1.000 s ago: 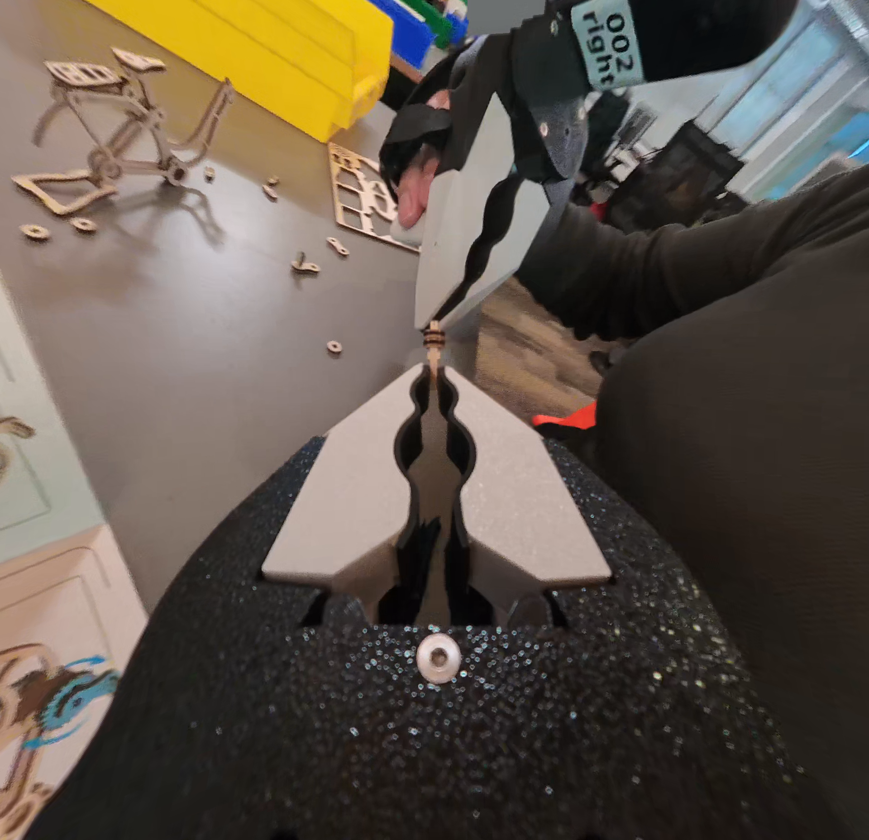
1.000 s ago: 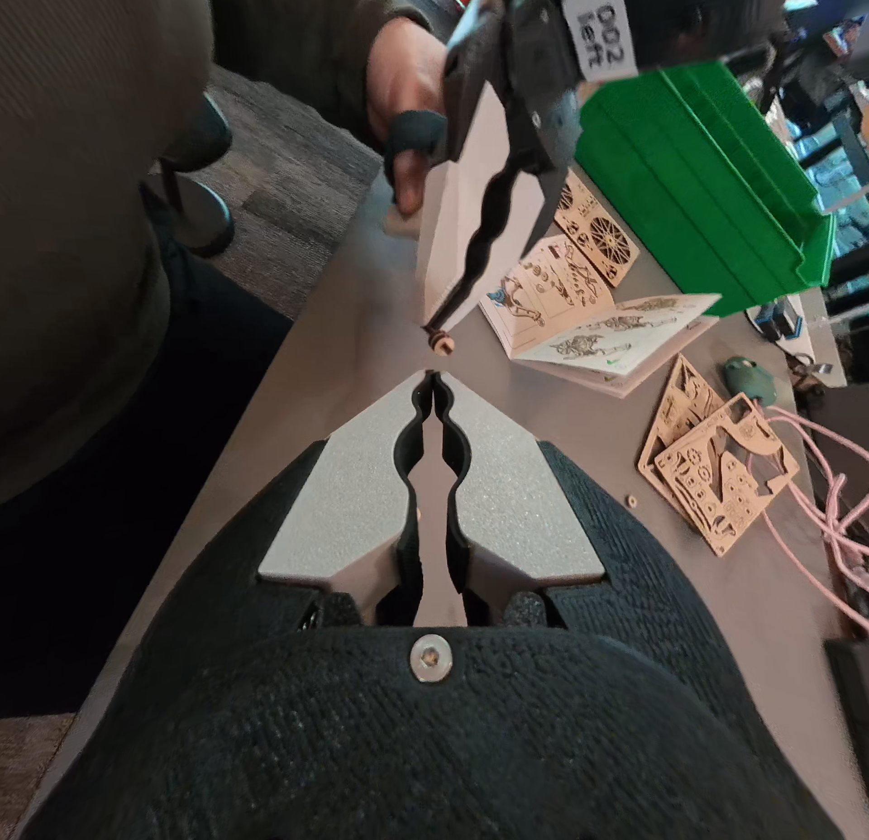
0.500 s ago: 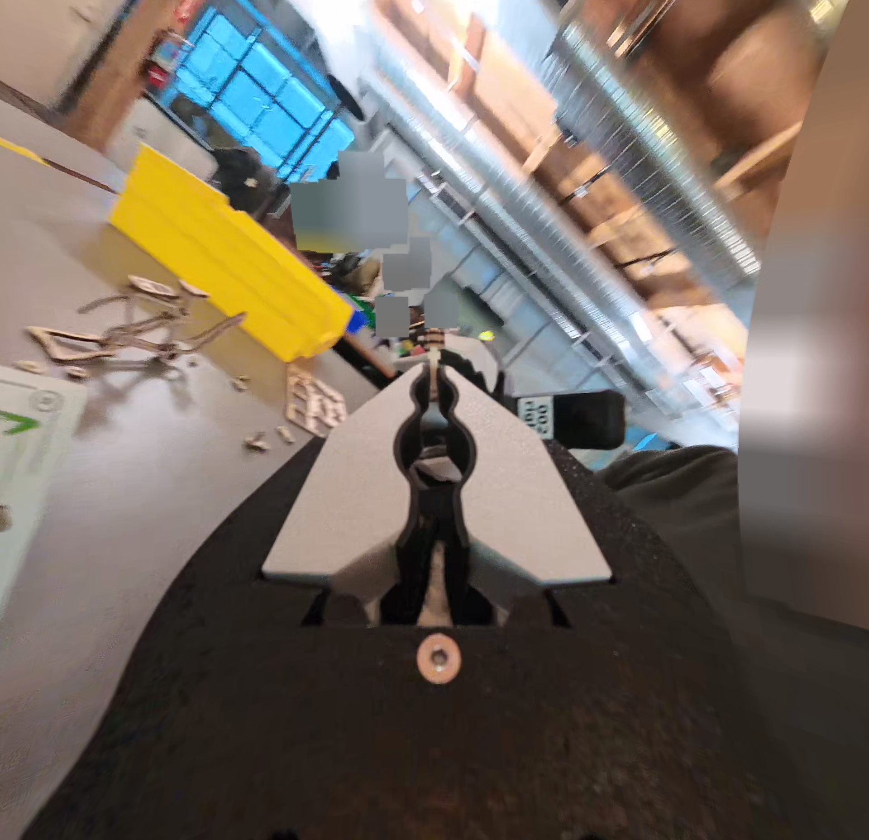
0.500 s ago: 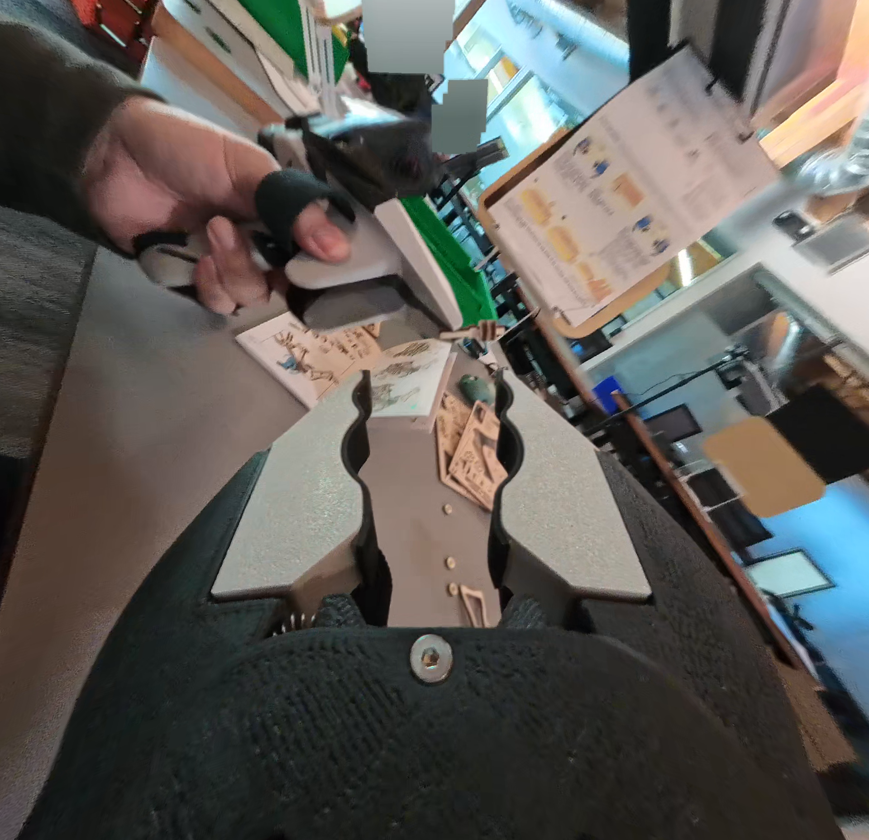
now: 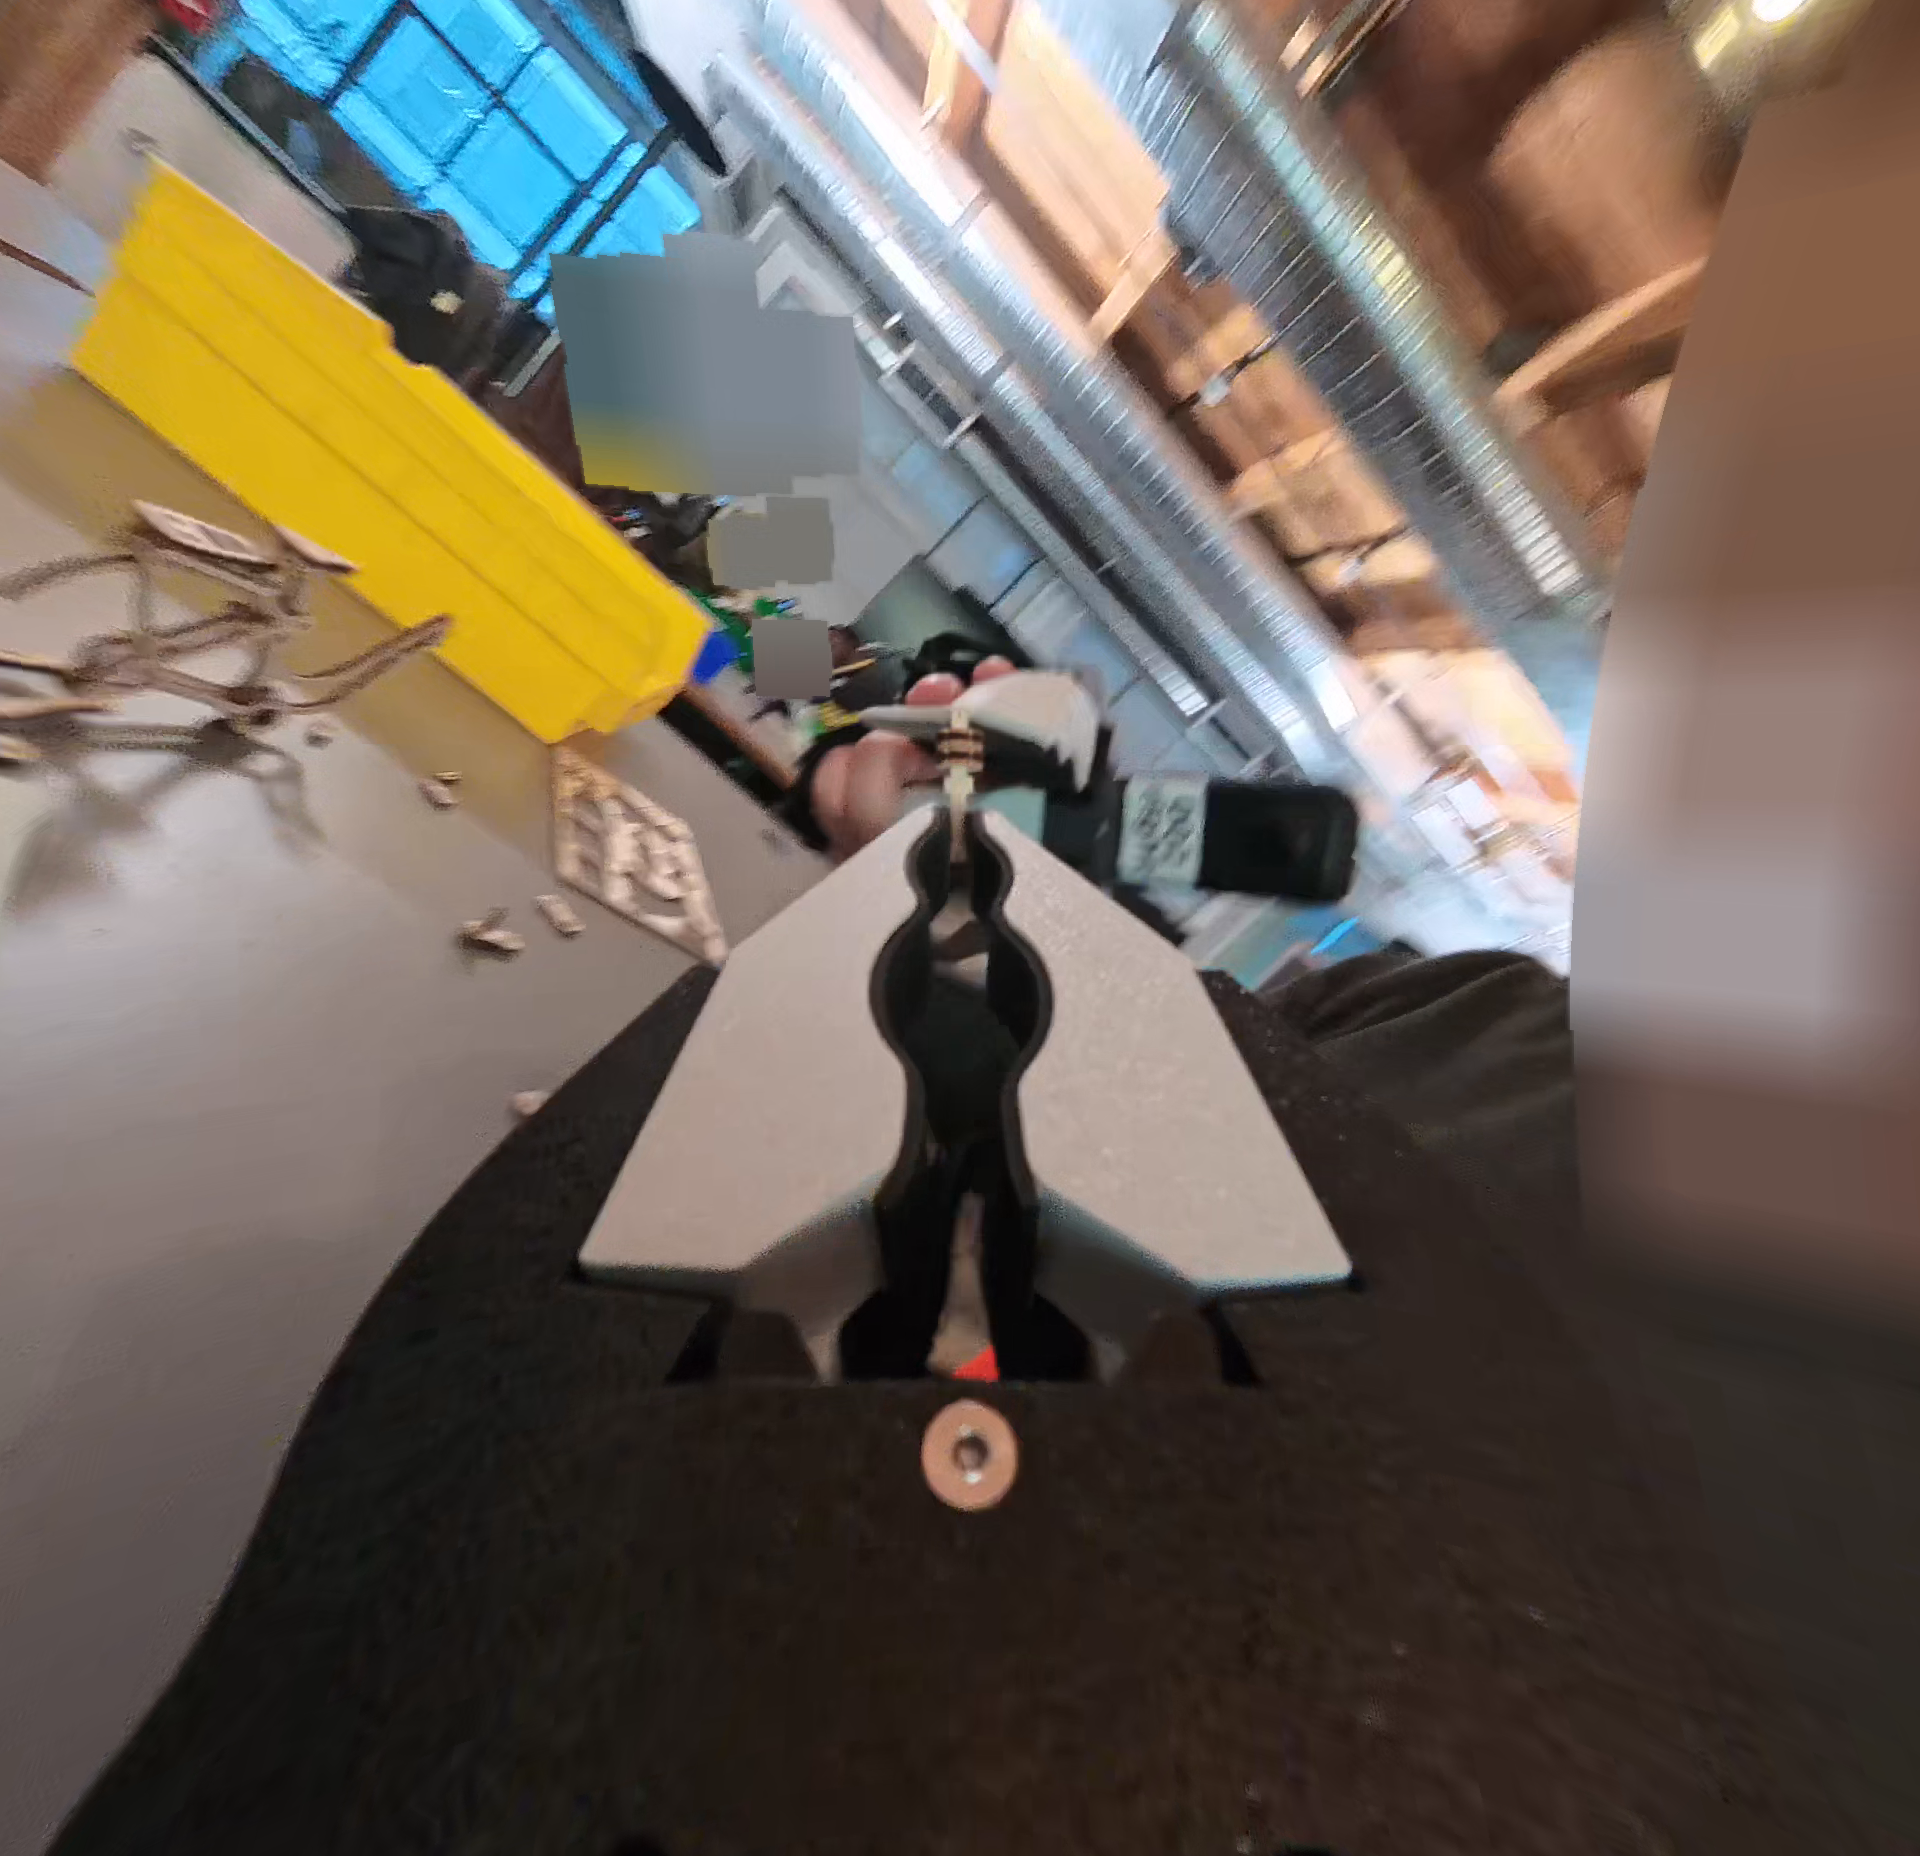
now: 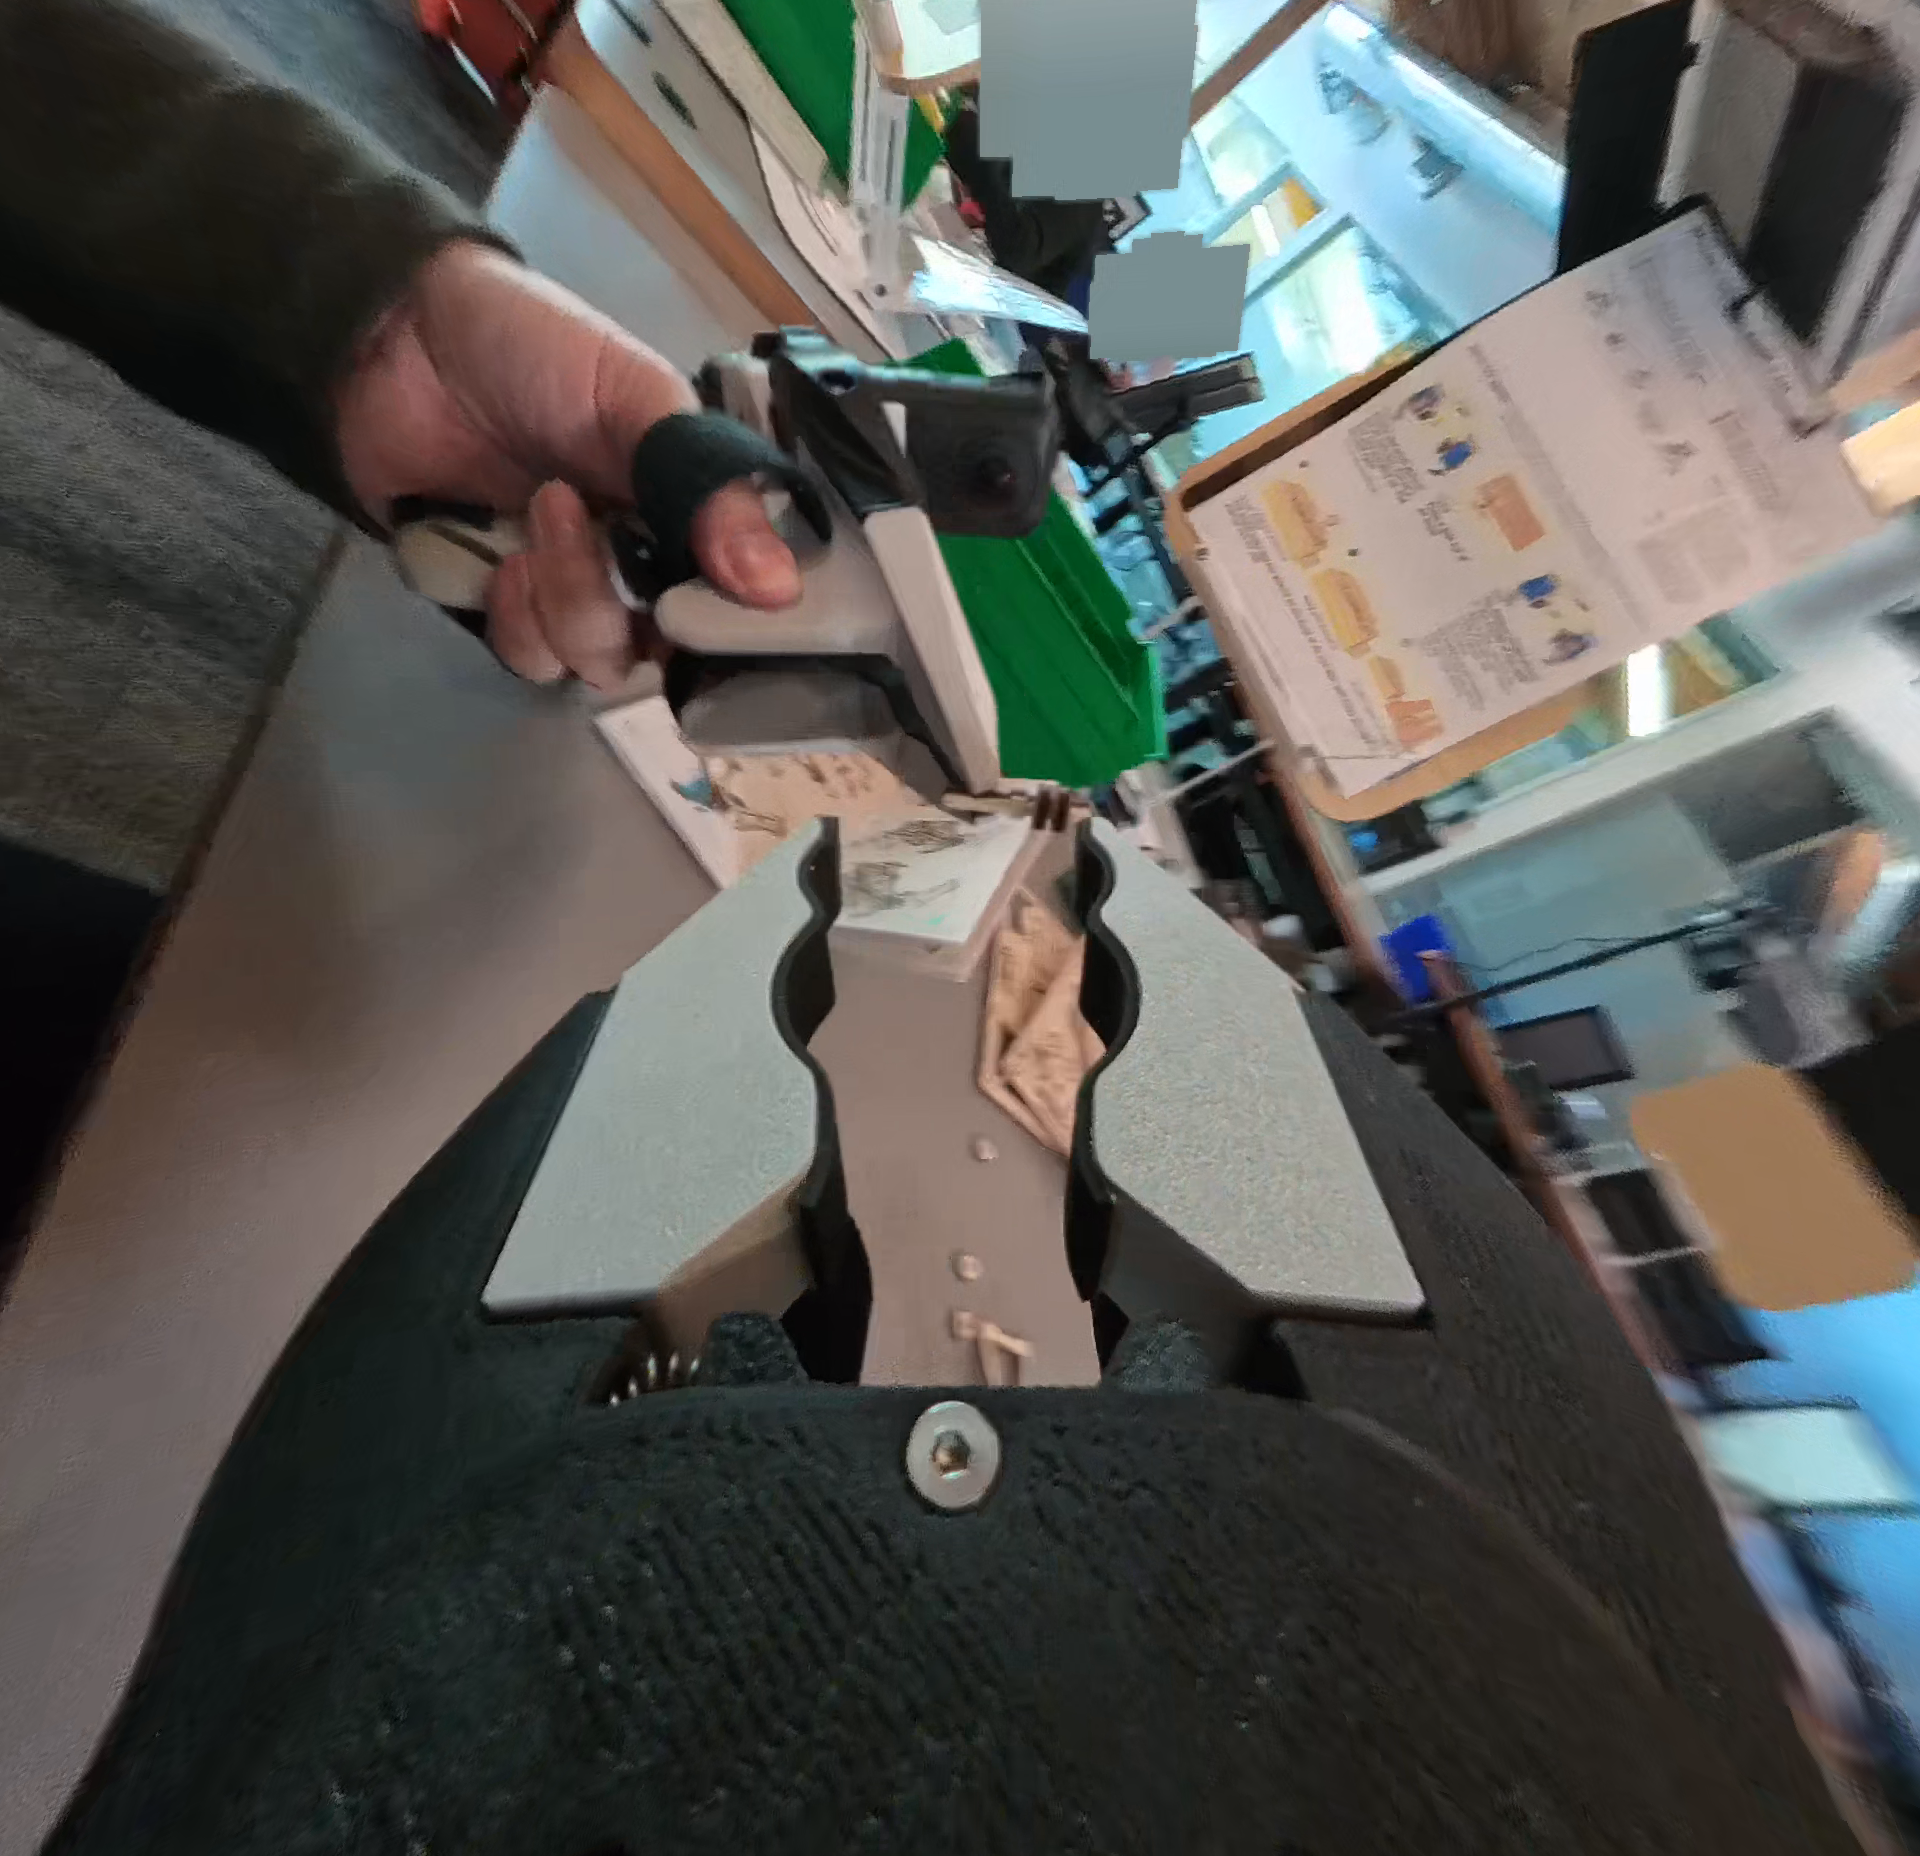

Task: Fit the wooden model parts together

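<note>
My left gripper (image 5: 958, 819) is shut on a thin wooden pin (image 5: 961, 762) with small dark discs near its free end. It holds the pin in the air, tilted up off the table. The right wrist view shows the same pin (image 6: 1023, 804) sticking out of the left gripper (image 6: 971, 780), just beyond my right gripper (image 6: 956, 850). My right gripper is open and empty, its jaws wide apart either side of the pin's end without touching it. In the left wrist view the right gripper (image 5: 997, 715) sits blurred just behind the pin.
A part-built wooden model (image 5: 187, 611) stands on the grey table beside a yellow bin (image 5: 395, 476). A cut-out wooden sheet (image 5: 634, 850) and loose bits (image 5: 494, 933) lie nearby. An open booklet (image 6: 904, 871), more wooden sheets (image 6: 1039, 1037) and a green bin (image 6: 1039, 643) lie beyond.
Both grippers have tilted up from looking down at the table. The right gripper has opened wide. The left gripper still holds the pin, now pointing it at the right gripper.
</note>
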A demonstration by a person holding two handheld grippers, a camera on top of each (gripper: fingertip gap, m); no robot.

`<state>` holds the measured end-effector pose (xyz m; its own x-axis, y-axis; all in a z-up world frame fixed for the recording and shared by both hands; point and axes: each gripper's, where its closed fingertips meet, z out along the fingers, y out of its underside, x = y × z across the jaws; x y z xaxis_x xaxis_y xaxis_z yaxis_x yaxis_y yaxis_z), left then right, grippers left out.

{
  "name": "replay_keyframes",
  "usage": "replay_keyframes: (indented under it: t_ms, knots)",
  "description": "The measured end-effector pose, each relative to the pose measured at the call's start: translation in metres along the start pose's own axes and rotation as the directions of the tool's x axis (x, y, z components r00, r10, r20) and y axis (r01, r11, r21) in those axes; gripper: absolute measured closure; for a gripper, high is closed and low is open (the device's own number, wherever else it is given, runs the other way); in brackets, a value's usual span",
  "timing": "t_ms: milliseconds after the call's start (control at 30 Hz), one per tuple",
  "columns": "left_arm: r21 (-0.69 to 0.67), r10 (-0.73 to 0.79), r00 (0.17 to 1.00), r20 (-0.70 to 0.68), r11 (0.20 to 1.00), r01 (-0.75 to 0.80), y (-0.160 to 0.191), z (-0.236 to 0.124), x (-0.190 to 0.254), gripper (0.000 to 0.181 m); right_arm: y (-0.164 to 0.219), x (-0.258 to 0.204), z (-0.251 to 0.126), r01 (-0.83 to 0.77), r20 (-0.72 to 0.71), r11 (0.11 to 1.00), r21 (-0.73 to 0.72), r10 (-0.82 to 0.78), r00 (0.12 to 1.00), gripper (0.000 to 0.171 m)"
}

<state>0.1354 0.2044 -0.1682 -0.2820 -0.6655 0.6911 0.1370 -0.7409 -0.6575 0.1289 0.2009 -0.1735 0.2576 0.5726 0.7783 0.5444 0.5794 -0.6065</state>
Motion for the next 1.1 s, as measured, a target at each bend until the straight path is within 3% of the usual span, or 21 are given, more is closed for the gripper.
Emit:
replay_keyframes:
  t_ms: [33,100,167,300,433,600,733,833,900,1000,1100]
  knots:
    - [-0.047,0.090,0.994,0.061,0.995,-0.088,0.004,0.000,-0.005,0.181,0.000,0.001,-0.004,-0.100,0.036,0.995,0.024,0.099,0.994,0.127]
    - [-0.182,0.327,0.930,0.168,0.937,-0.297,0.012,0.000,-0.013,0.181,0.001,0.002,-0.011,-0.348,0.144,0.936,0.051,0.338,0.930,0.128]
    - [-0.330,0.549,0.808,0.215,0.819,-0.469,0.019,0.000,-0.018,0.181,0.004,-0.005,-0.016,-0.480,0.256,0.877,0.019,0.460,0.850,0.132]
    - [-0.546,0.808,0.573,0.139,0.546,-0.636,0.035,0.002,-0.021,0.181,0.016,-0.019,-0.018,-0.463,0.294,0.882,-0.083,0.466,0.834,0.140]
    - [-0.635,0.879,0.475,0.042,0.390,-0.667,0.051,0.006,-0.025,0.181,0.020,-0.035,-0.020,-0.422,0.355,0.895,-0.146,0.446,0.822,0.156]
    - [-0.673,0.900,0.436,-0.006,0.319,-0.667,0.060,0.008,-0.030,0.181,0.027,-0.042,-0.024,-0.402,0.378,0.899,-0.176,0.439,0.815,0.163]
    - [-0.615,0.912,0.410,0.005,0.326,-0.718,0.057,0.013,-0.026,0.178,0.027,-0.037,-0.027,-0.444,0.363,0.888,-0.117,0.454,0.814,0.164]
    - [-0.576,0.927,0.372,0.036,0.323,-0.751,0.050,0.016,-0.028,0.133,0.024,-0.028,-0.033,-0.528,0.359,0.849,-0.024,0.500,0.788,0.164]
    - [-0.551,0.974,0.225,0.018,0.197,-0.811,0.046,0.018,-0.029,0.131,0.020,-0.023,-0.036,-0.623,0.386,0.782,0.023,0.568,0.727,0.164]
    - [-0.495,0.997,-0.068,-0.030,-0.074,-0.866,0.046,0.024,-0.022,0.147,0.018,-0.018,-0.038,-0.762,0.457,0.645,0.059,0.661,0.595,0.164]
    - [-0.437,0.969,-0.242,-0.045,-0.236,-0.868,0.047,0.030,-0.011,0.163,0.021,-0.020,-0.037,-0.826,0.503,0.561,0.047,0.701,0.505,0.164]
